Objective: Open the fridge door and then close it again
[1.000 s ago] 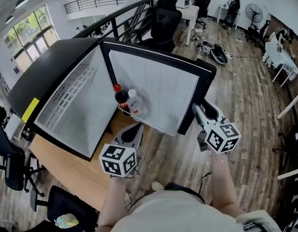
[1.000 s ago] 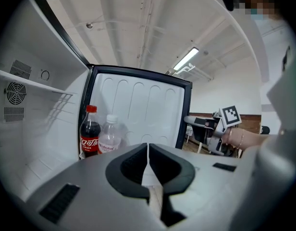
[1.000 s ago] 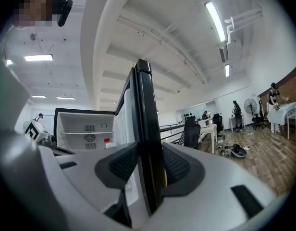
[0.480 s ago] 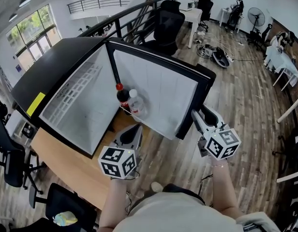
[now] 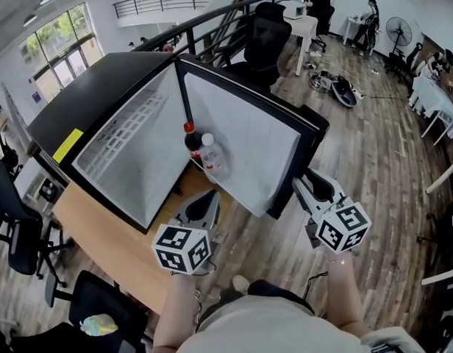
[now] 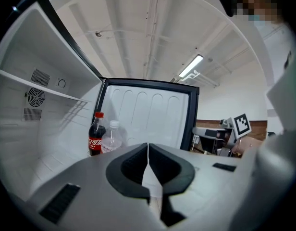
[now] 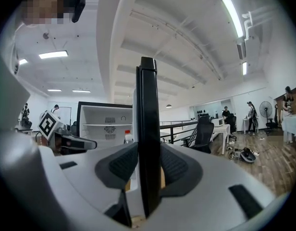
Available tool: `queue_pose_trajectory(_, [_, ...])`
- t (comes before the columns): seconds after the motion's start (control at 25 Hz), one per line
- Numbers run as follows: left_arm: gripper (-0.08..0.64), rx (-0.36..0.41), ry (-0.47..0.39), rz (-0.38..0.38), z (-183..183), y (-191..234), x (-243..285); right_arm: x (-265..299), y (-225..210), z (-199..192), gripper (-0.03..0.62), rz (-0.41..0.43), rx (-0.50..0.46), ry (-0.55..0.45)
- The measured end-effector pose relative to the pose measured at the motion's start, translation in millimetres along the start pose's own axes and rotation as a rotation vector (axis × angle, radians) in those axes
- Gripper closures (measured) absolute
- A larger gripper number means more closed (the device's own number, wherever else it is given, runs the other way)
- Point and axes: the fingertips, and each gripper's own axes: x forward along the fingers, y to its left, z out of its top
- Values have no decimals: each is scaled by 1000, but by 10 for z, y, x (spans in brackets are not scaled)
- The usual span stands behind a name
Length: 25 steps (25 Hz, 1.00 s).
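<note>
The right gripper (image 5: pixel 307 184) has its jaws clamped on the free edge of the fridge door (image 5: pixel 248 138). In the right gripper view the black edge stands upright between the two dark pads (image 7: pixel 120 163), which press on it from either side, so the right gripper (image 7: pixel 147 165) holds the door about halfway open in its own span. The left gripper (image 5: pixel 203 201) carries nothing: in its own view the left gripper (image 6: pixel 148 150) shows both jaws meeting in a thin line. It hangs in front of the open cabinet, pointing in towards the door's inner face, with the right gripper well off to its side.

The fridge door (image 6: pixel 148 119) is swung wide, its white ribbed liner facing the person. A cola bottle (image 5: pixel 190 142) with a red cap and a clear water bottle (image 5: pixel 211 157) stand touching, side by side, in the door's rack near the hinge. Behind them the fridge (image 5: pixel 94 94), black outside and white within, lies open, with a wire shelf (image 5: pixel 127 134) across its interior. It sits on a wooden table (image 5: pixel 101 241). Past the door a black office chair (image 5: pixel 262 39) stands on the plank floor (image 5: pixel 373 145).
</note>
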Motion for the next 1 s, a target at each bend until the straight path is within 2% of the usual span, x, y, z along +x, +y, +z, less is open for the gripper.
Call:
queue_pose_trajectory(0.2, [549,-5,6,10,-2,-38,-49,-47,155,23,457,61,-2,-15])
queue_pose_trajectory(0.24, [549,-8,5,9,-12,-47,-75,-66,197,19,483,67,-4,-14])
queue_pose_trajectory(0.52, [549,-12,0,14,-64,-60,-248,-118,491,-5,482,134,-22,-18])
queue_pose_trajectory(0.8, [549,-11,-1,18,-160,-44,-472,-119,918,-25,472,309,-106,34])
queue_pose_trajectory(1.0, [549,-14,2,47,-239,55,-669,-66,1332,-41,462,438,-124,21])
